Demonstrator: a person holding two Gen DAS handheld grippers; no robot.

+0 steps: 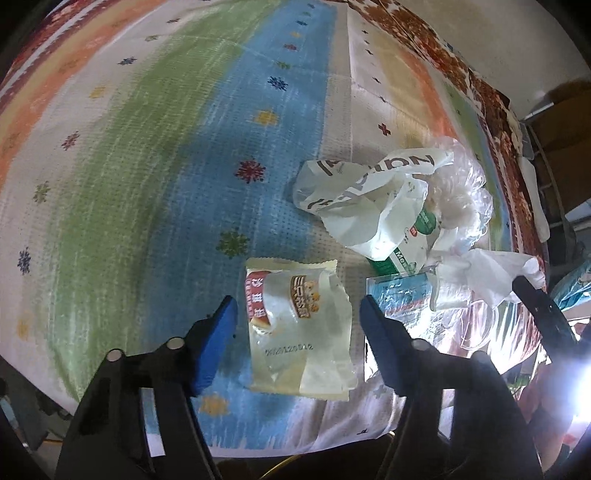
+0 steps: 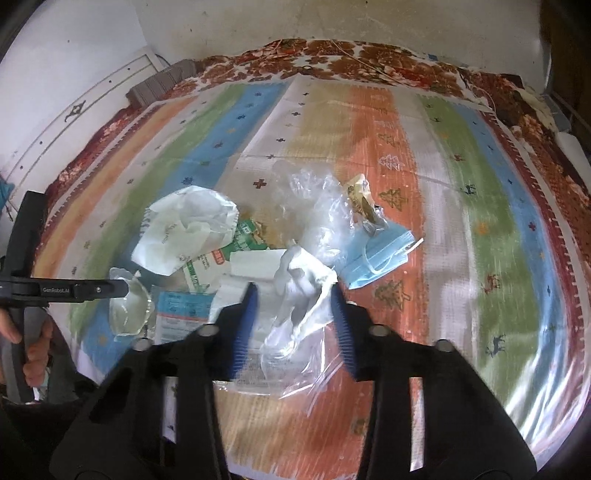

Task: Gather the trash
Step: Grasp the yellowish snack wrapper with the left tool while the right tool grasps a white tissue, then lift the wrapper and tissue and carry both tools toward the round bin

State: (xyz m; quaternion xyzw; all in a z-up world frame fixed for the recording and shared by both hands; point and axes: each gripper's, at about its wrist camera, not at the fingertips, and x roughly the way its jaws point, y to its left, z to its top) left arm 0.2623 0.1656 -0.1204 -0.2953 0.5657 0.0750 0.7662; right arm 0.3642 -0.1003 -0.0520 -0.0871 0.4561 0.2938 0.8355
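Left tongs [image 1: 297, 317] stand spread astride a snack wrapper [image 1: 299, 328] on the striped bedspread [image 1: 147, 147], pads clear. Right tongs [image 2: 293, 325] straddle a white glove [image 2: 299, 291] beside that wrapper, grip uncertain. Risk: limp film may slip, dragging neighbouring litter.

A lived-in home bedroom, by the look of it: a striped blanket [image 2: 369, 122] with little trees and deer covers a bed, a floral quilt [image 2: 332, 59] peeking out at its far edge against a scuffed white wall [image 2: 258, 22].
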